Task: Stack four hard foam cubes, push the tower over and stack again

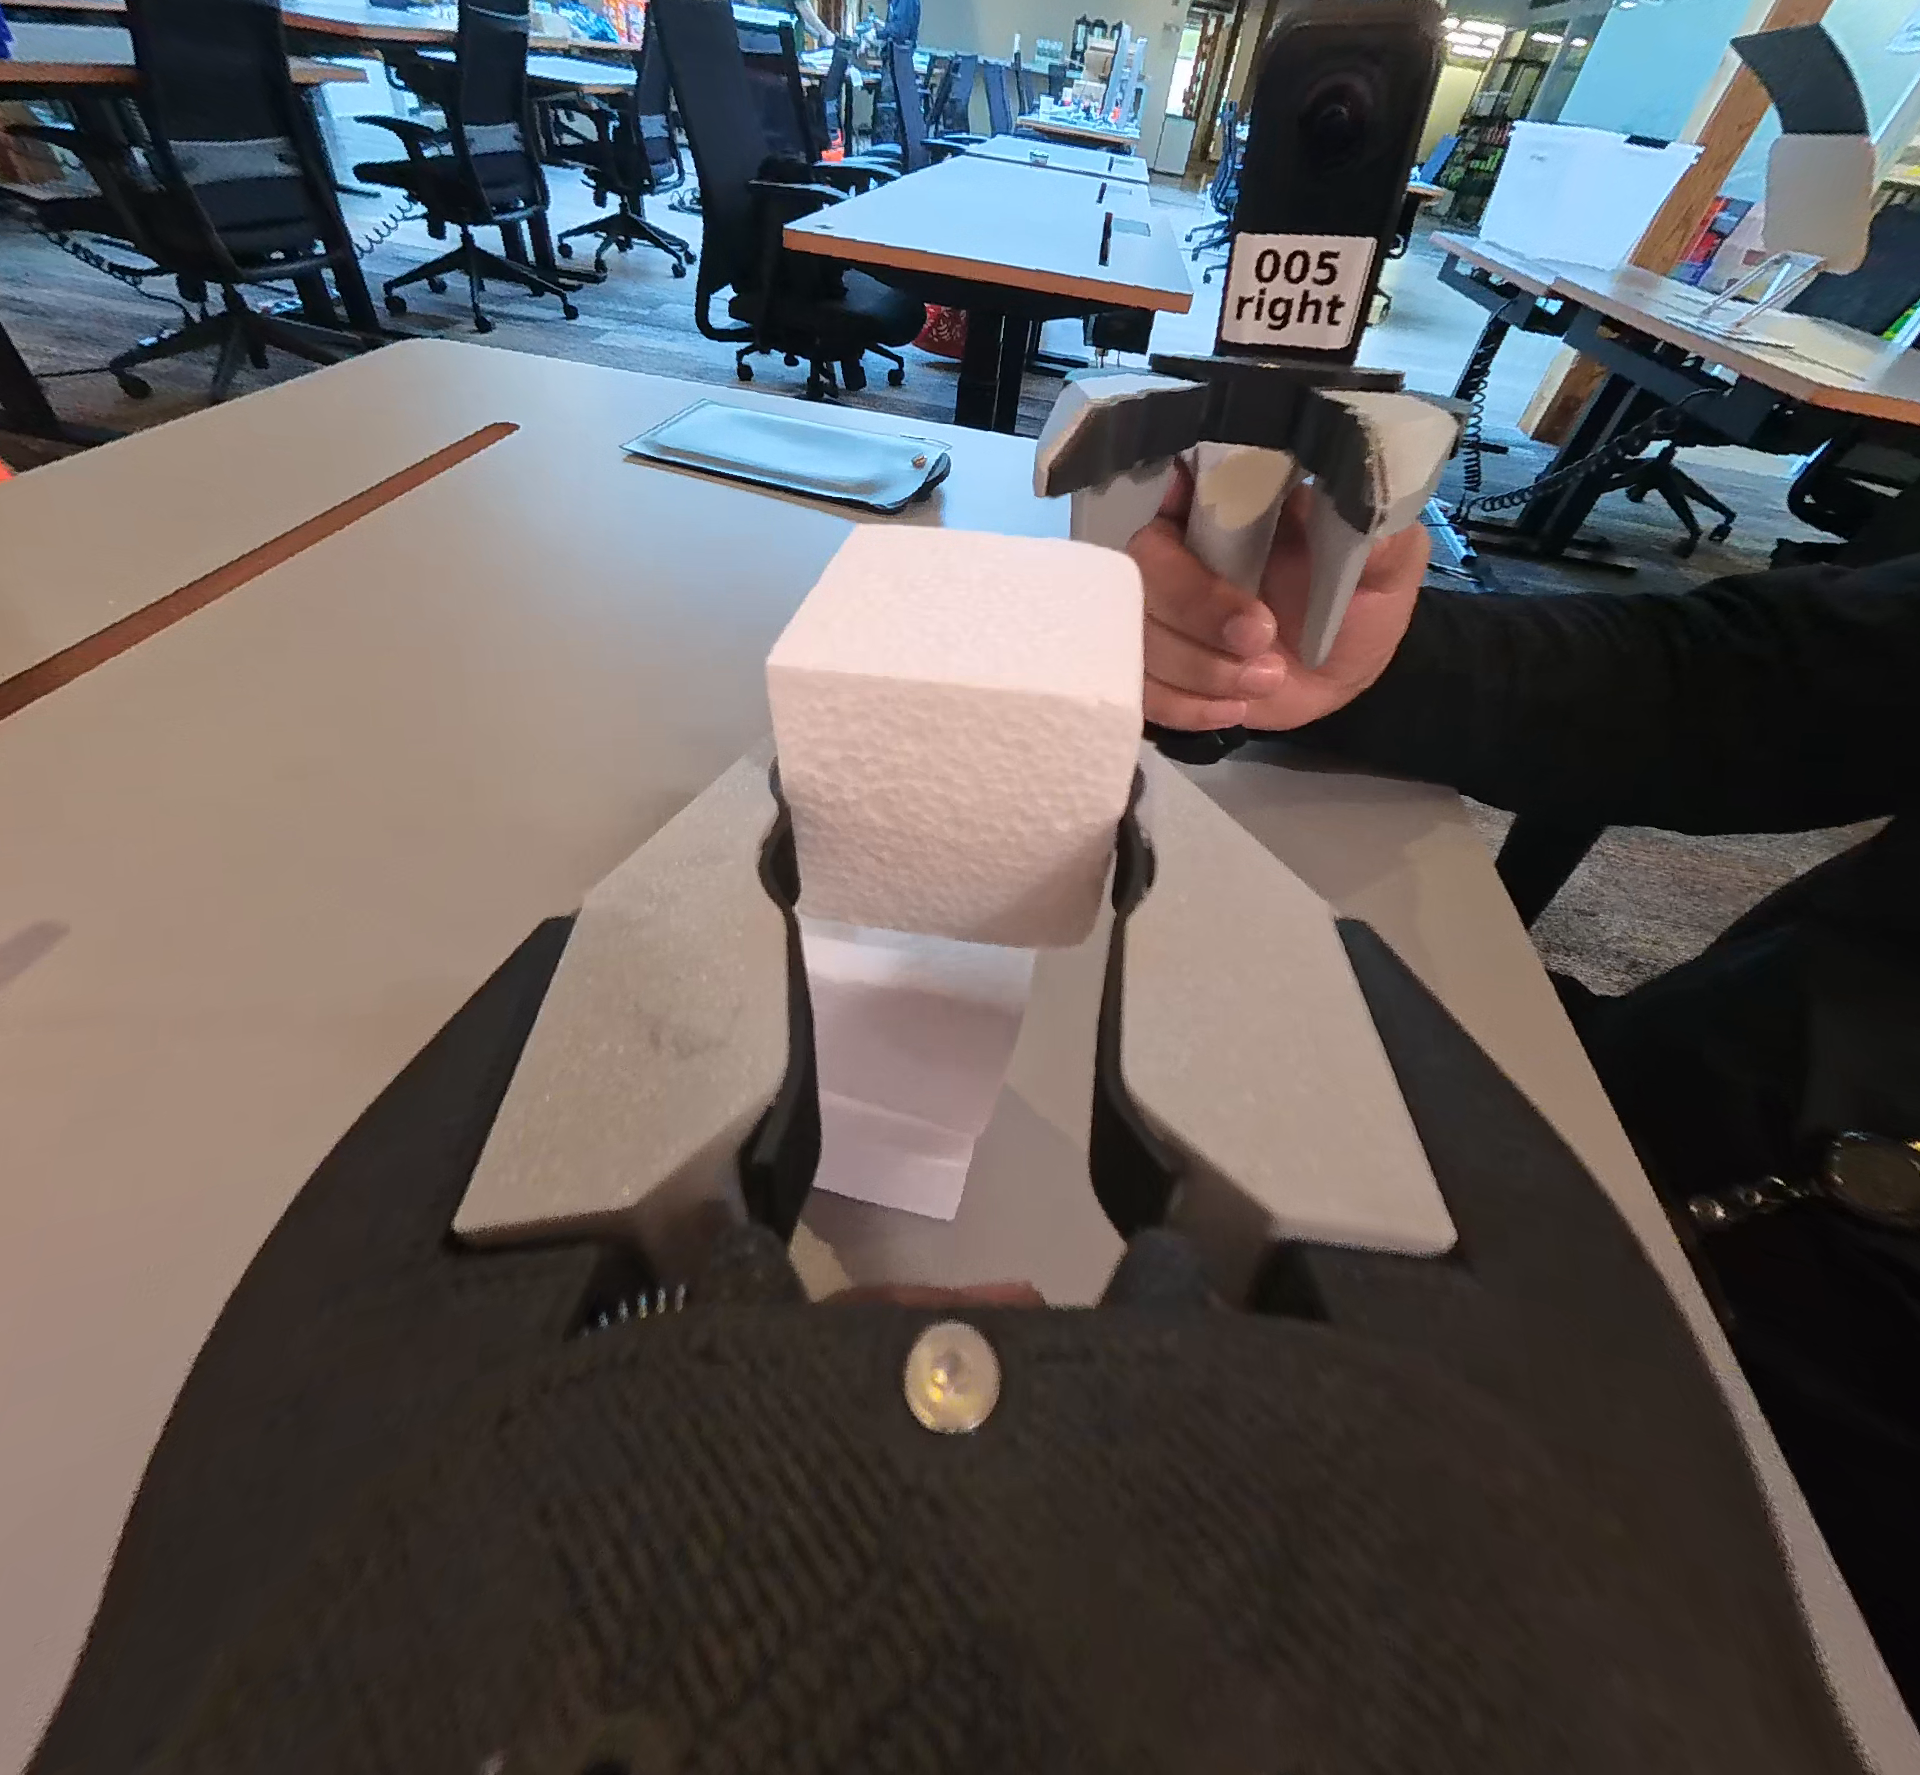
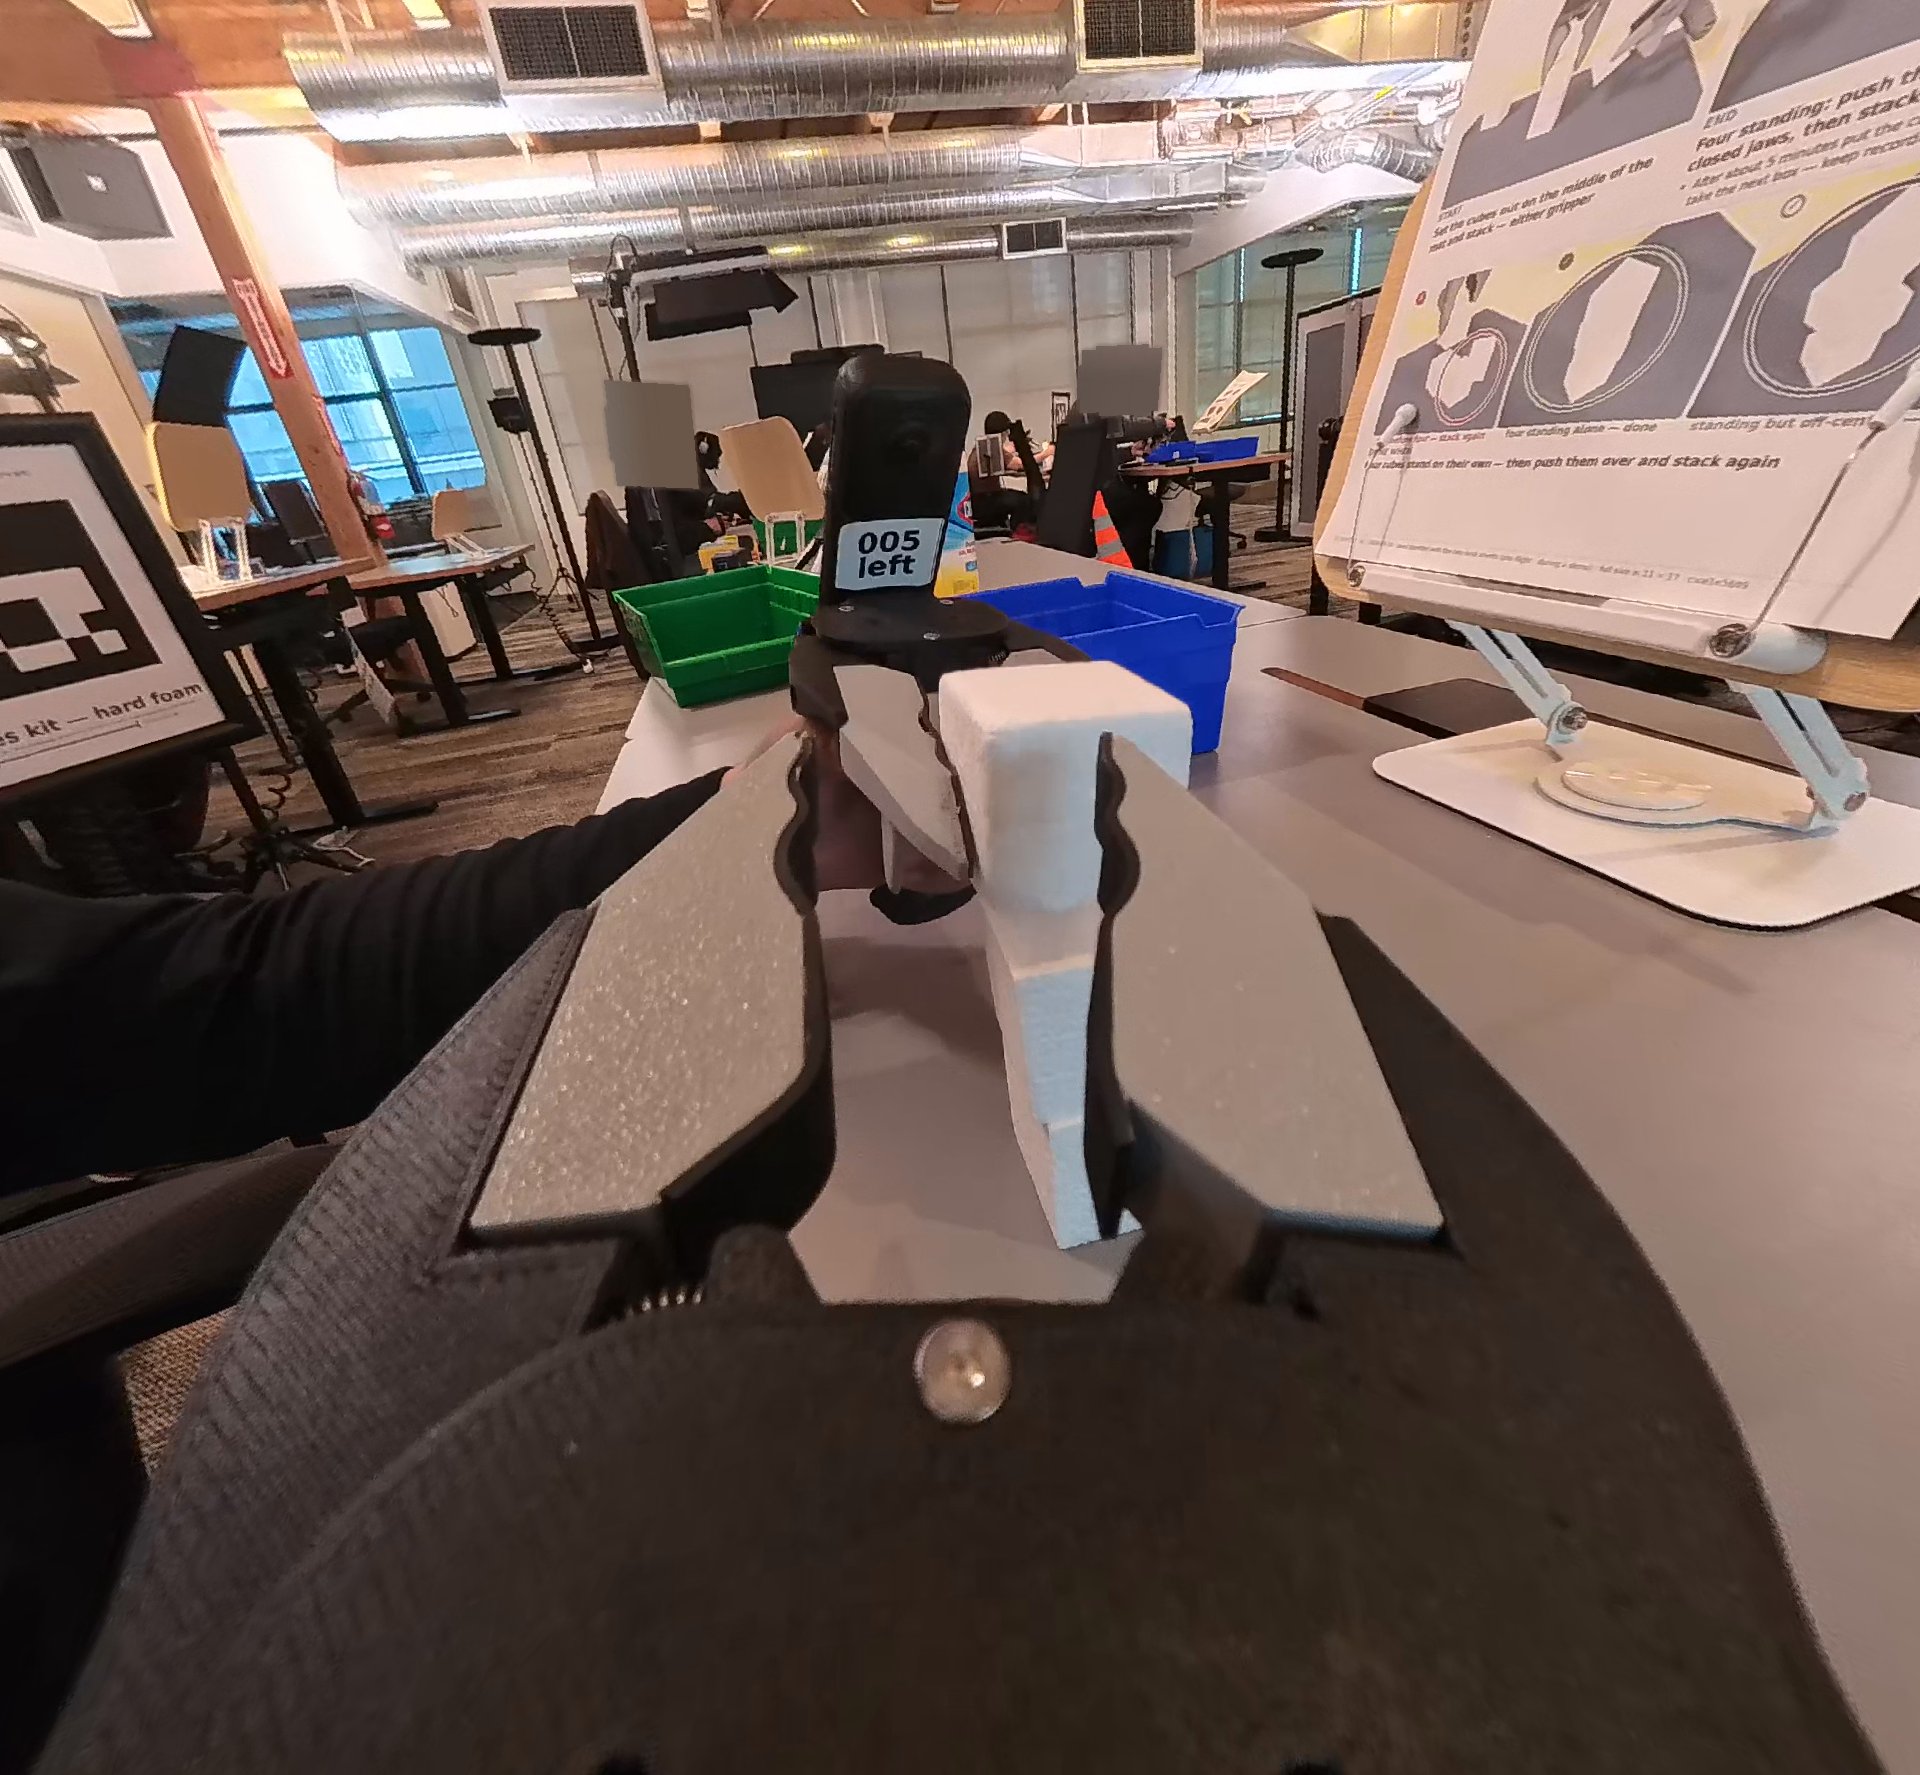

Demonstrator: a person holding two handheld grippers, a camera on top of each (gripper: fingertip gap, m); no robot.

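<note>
so the left claw (image 1: 951, 821) is pinching the top foam cube (image 1: 951, 738) mid-frame, setting it on the tower (image 1: 914, 1081) on the grey table (image 1: 312, 842), slightly off-centre; right claw (image 2: 951, 832) hangs empty and fairly wide, just beside the tower, probably to steady it

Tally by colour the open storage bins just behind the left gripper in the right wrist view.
Green bin: 1
Blue bin: 1
Total: 2
</note>
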